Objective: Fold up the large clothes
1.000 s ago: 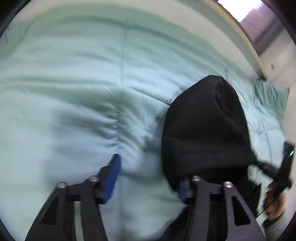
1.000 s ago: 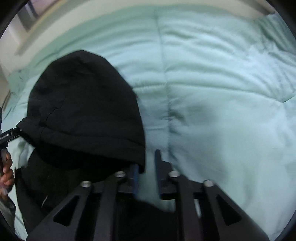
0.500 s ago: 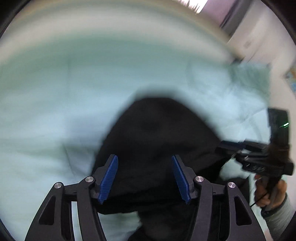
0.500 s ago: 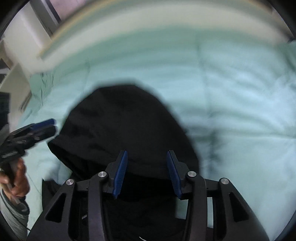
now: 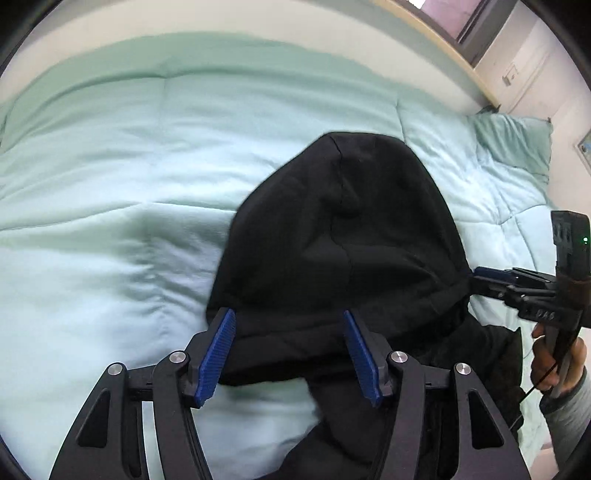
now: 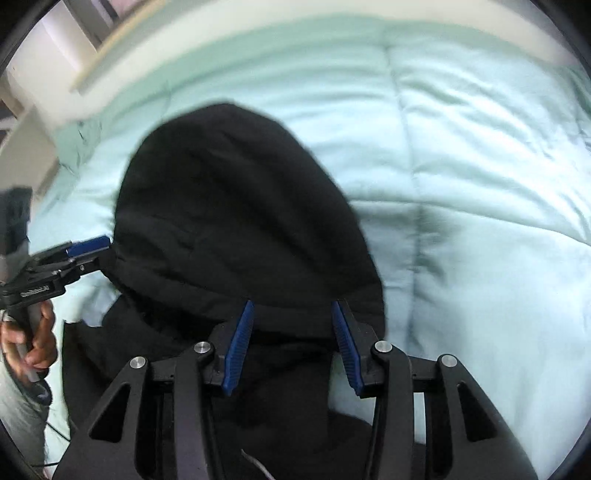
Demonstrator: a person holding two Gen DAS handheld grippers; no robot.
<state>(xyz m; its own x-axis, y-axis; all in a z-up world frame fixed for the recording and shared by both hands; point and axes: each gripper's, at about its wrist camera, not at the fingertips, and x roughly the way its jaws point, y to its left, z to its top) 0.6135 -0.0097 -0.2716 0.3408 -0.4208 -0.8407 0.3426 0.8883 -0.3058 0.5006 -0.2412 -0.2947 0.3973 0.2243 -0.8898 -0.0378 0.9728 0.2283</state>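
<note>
A black hoodie lies on a pale green bed, its hood (image 5: 347, 221) spread flat toward the far side; it also shows in the right wrist view (image 6: 236, 206). My left gripper (image 5: 288, 350) is open and empty, its blue pads either side of the hood's lower edge. My right gripper (image 6: 291, 341) is open and empty over the hood's base. Each gripper shows in the other's view at the hood's side: the right one (image 5: 517, 284) and the left one (image 6: 66, 258). The hoodie's body is mostly hidden below the grippers.
The pale green quilted comforter (image 5: 129, 184) covers the bed all around the hoodie. A pillow (image 5: 513, 144) lies at the far right corner. A wall and window frame (image 5: 476, 33) stand beyond the bed.
My right gripper opened and let go of the hood's edge. Both grippers pulled back and swung inward, so the hood now lies centred ahead of each.
</note>
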